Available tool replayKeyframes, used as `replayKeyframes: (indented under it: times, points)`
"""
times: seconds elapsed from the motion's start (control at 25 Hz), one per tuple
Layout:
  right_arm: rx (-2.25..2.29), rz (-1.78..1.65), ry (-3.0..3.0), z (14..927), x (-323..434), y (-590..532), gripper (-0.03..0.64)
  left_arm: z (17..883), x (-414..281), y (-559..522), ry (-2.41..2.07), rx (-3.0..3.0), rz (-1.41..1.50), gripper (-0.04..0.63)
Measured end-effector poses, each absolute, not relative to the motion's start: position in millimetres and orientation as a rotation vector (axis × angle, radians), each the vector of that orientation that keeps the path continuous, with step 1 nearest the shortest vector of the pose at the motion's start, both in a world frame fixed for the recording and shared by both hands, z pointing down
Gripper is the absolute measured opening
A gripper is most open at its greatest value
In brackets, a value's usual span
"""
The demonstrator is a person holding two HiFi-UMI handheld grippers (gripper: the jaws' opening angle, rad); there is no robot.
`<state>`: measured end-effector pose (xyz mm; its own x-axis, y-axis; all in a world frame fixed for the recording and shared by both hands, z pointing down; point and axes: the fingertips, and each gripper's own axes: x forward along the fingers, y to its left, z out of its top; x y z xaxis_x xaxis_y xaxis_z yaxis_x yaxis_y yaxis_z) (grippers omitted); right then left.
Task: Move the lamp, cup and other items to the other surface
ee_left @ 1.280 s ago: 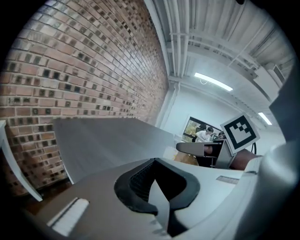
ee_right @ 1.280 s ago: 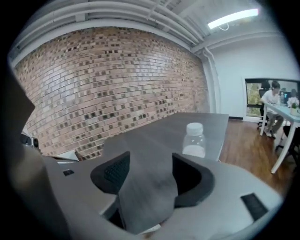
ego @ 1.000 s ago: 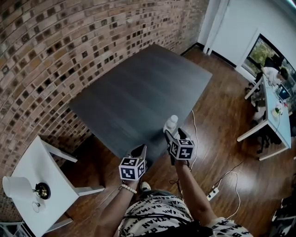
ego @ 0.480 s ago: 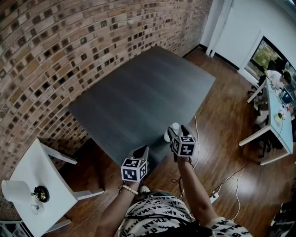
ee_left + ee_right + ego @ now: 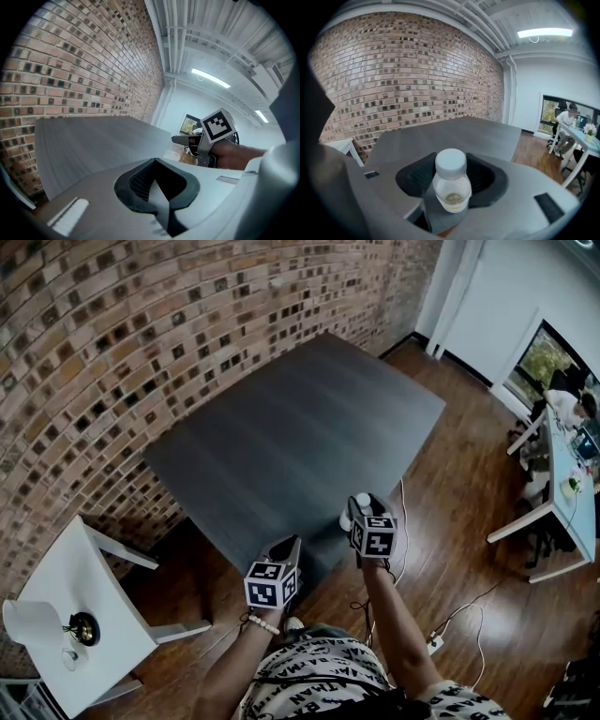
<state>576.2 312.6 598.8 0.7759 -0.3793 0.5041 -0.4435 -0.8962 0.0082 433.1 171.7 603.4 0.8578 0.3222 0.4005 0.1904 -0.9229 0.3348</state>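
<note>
Overhead, a brick wall (image 5: 141, 343) curves along the far left, and a large dark worktop (image 5: 291, 427) stands against it with its surface bare. Wooden floor (image 5: 469, 521) spreads to the right of it and on the near side. A small white worktop (image 5: 56, 582) sits at the near left, well apart from the dark one. On it rests the lamp (image 5: 26, 620), its white shade at the left edge and its dark round base just to the right. A tiny pale item lies beside the base, too small to make out. The left tongs (image 5: 287, 546) hang over the floor just off the dark worktop's near edge, closed tip to tip with nothing between them. The right tongs (image 5: 364, 506) sit at the dark worktop's near right edge, closing on a small clear bottle (image 5: 451, 183) with a white cap. The bottle stands upright between the black pads, which meet its sides. Whether it rests on the worktop cannot be told.
</note>
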Motion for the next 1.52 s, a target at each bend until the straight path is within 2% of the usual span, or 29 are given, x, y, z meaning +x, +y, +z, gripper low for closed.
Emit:
replayKeyframes:
  times: [0.28,0.64,1.08,1.52]
  points:
    - [2.784,0.691,-0.860,575,560,261,0.209,594,413,139,0.261,2.763,0.633,0.002]
    - [2.600,0.599,-1.269,545,499,109,0.209,577,335,40,-0.091,2.755,0.549,0.002]
    - [2.261,0.515,-1.770,534,337,-111,0.209,572,155,-103,-0.634,2.637,0.480,0.002]
    - [1.879,0.484,-2.057,555,167,-255,0.209,579,15,-179,-0.966,2.475,0.404,0.002]
